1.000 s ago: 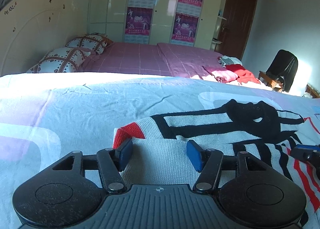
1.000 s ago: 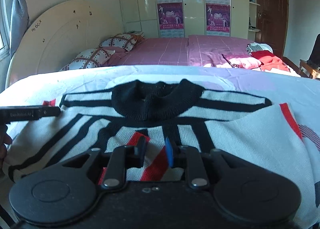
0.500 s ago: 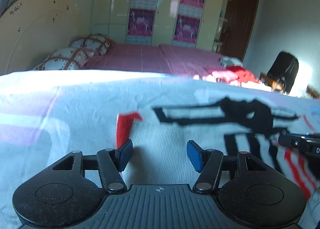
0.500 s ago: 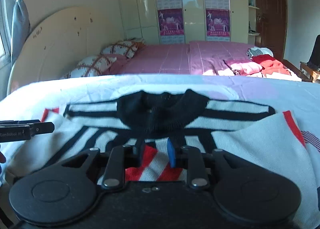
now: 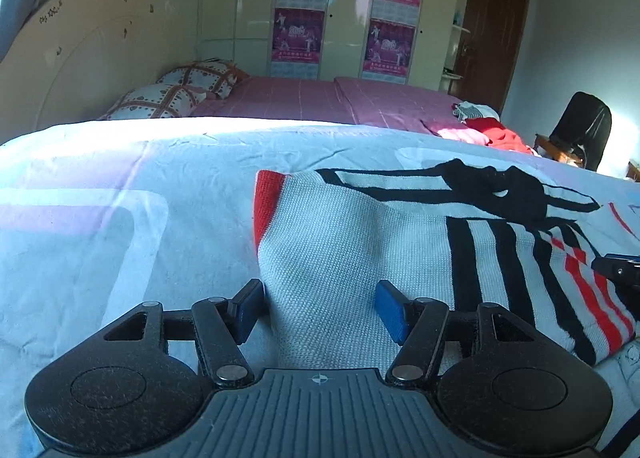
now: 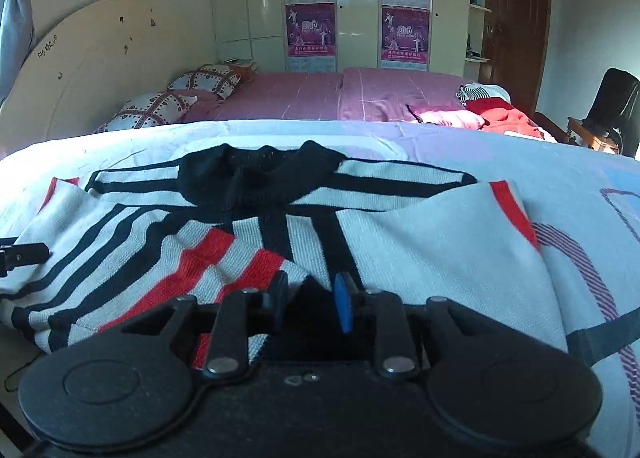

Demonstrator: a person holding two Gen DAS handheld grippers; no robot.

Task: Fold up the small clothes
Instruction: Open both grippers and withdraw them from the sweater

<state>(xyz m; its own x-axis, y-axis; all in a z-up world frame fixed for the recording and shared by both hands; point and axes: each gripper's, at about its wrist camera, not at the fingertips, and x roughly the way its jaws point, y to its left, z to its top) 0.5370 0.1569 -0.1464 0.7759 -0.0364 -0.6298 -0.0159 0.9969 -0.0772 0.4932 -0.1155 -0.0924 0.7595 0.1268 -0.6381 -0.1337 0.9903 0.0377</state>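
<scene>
A white knit sweater [image 6: 432, 242] with black and red stripes and a black collar [image 6: 256, 174] lies flat on the pale bedsheet [image 5: 120, 186]. Both sleeves are folded in over its body; the left one ends in a red cuff [image 5: 266, 198]. My left gripper [image 5: 320, 310] hovers open over that sleeve's white cloth, with one finger at the sleeve's left edge. My right gripper [image 6: 310, 302] sits at the sweater's near hem with a narrow gap between its fingers. That gap is dark and no cloth shows pinched in it. Each view catches the tip of the other gripper at its edge.
Beyond the sheet lies a pink bed [image 6: 320, 98] with patterned pillows [image 6: 152, 110] and a heap of red and pink clothes [image 6: 488, 114]. A wardrobe with posters stands behind it. A dark chair [image 5: 580, 126] and a door are at the right.
My left gripper has drawn back along the sleeve, so the red cuff now lies farther ahead. My right gripper has backed to the hem, its gap slightly wider and showing no striped cloth.
</scene>
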